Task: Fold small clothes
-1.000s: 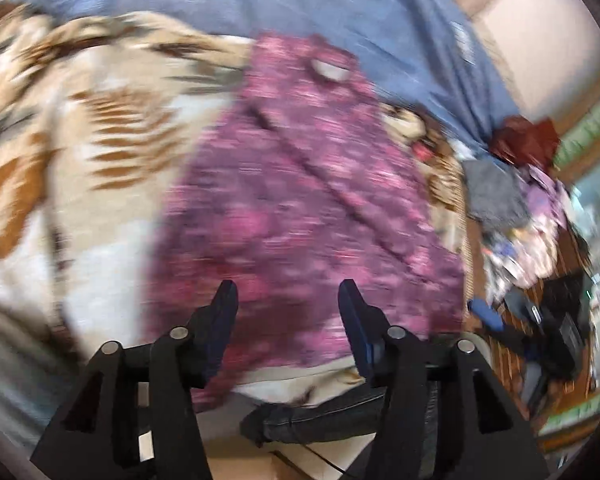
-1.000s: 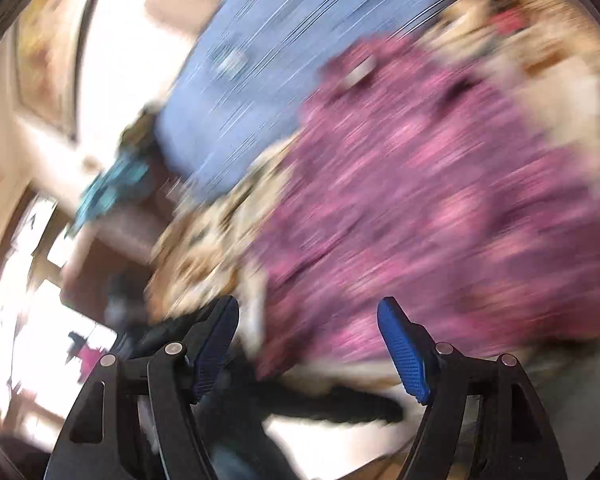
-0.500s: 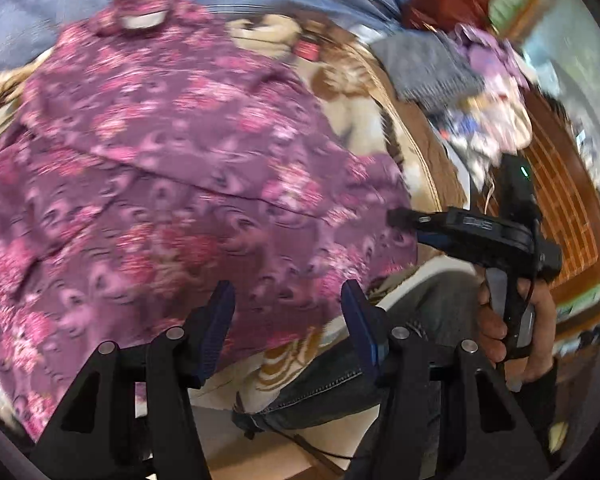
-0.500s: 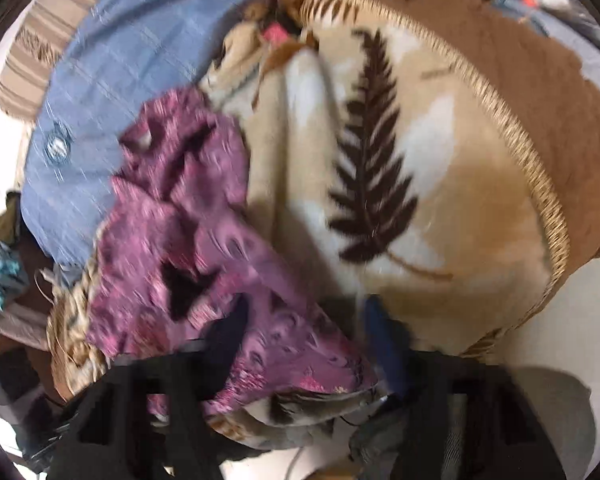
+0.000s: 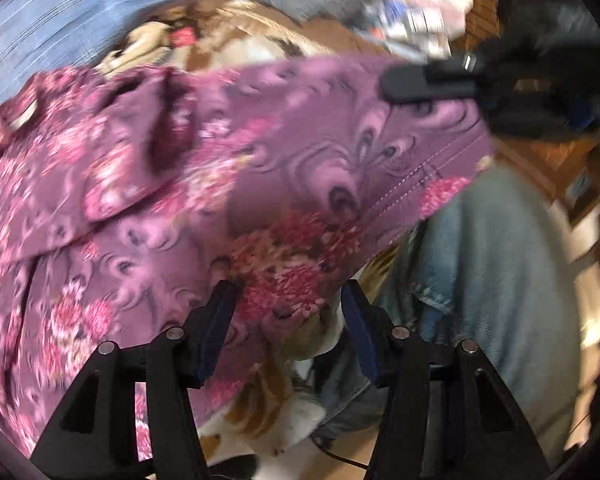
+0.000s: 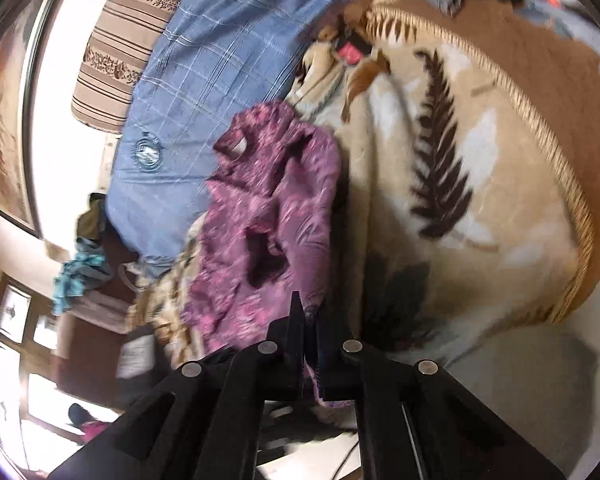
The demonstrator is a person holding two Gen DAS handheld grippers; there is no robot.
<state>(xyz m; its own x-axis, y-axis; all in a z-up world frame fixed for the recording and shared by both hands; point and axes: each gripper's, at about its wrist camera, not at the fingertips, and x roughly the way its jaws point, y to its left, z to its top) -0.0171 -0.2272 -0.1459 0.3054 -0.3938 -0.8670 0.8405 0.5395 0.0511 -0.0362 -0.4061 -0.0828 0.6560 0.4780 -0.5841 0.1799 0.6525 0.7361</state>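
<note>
A small purple floral shirt lies on a beige and brown leaf-pattern blanket. My right gripper is shut on the shirt's hem corner and lifts it; it also shows in the left wrist view at the raised right corner of the shirt. My left gripper is open, its fingers either side of the shirt's near hem, which bunches between them.
A blue checked sheet covers the bed behind the blanket. The person's denim-clad leg is just right of the left gripper. A pile of clothes and clutter sits at the far right. A striped pillow lies at the bed's head.
My right gripper has closed on the shirt's hem corner and raised it. My left gripper has moved in to the near hem and stays open.
</note>
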